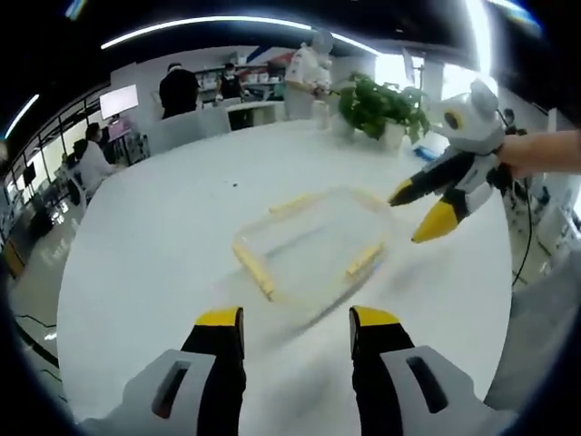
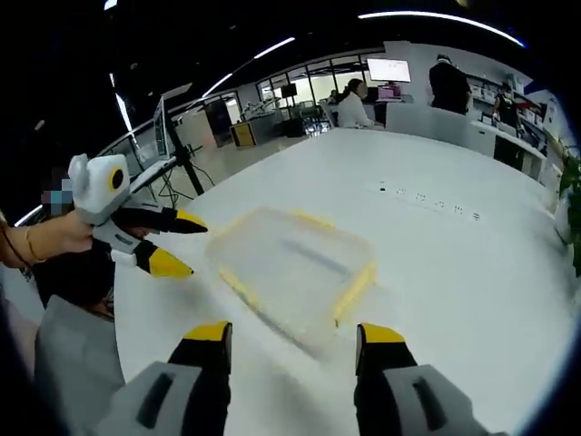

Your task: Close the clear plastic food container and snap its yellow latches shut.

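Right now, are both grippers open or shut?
Open. The left gripper and right gripper each show a wide gap between the jaws, holding nothing, short of the container.

Container [image 1: 313, 243]: clear plastic, rectangular, lid on, blurred.
Latches [image 1: 254, 270]: yellow, along its edges; whether snapped, cannot tell.
Place: flat on white table [image 1: 163, 236], mid-table.

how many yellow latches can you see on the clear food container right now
3 in the left gripper view: one latch on the container's near-left edge, one latch on its right edge, one latch on its far edge. Blur could hide a fourth.
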Available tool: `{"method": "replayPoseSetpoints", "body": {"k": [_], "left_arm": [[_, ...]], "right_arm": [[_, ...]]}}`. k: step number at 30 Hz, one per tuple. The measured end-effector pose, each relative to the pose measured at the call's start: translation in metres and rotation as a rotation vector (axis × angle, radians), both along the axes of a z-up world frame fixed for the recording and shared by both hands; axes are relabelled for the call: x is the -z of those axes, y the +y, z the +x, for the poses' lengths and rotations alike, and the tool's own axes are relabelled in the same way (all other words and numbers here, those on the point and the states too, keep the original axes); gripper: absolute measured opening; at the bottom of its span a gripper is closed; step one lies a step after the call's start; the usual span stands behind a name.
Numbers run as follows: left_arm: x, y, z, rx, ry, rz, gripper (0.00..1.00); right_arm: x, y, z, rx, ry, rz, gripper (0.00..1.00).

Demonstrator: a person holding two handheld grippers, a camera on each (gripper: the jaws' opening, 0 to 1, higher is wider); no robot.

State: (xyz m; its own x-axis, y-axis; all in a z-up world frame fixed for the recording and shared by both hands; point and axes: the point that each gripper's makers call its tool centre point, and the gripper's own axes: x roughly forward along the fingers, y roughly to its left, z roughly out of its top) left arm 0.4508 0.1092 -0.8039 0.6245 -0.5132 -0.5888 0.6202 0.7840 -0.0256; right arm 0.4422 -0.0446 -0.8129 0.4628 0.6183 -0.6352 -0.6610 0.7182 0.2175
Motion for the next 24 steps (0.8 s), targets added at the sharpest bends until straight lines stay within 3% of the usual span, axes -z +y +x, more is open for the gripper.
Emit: {"method": "replayPoseSetpoints", "body": {"k": [8,12,21,24], "left_arm": [[-0.020,0.013,-0.021,-0.055,-0.052,-0.054,0.60],[-0.024,0.023,-0.033,-0.087,-0.072,-0.035,0.75],[-0.036,0.040,-0.064,-0.111,-0.074,-0.080,0.75],[-0.041,0.044,-0.076,-0.117,-0.088,-0.077,0.76]], "right_arm": [[-0.014,-0.008,-0.028,0.074,-0.038,0.033,0.55],[-0.020,-0.008,-0.044,0.077,-0.051,0.027,0.57],[-0.034,-0.014,-0.077,0.131,-0.095,0.049,0.68],[-0.036,-0.017,-0.088,0.141,-0.101,0.040,0.66]]}}
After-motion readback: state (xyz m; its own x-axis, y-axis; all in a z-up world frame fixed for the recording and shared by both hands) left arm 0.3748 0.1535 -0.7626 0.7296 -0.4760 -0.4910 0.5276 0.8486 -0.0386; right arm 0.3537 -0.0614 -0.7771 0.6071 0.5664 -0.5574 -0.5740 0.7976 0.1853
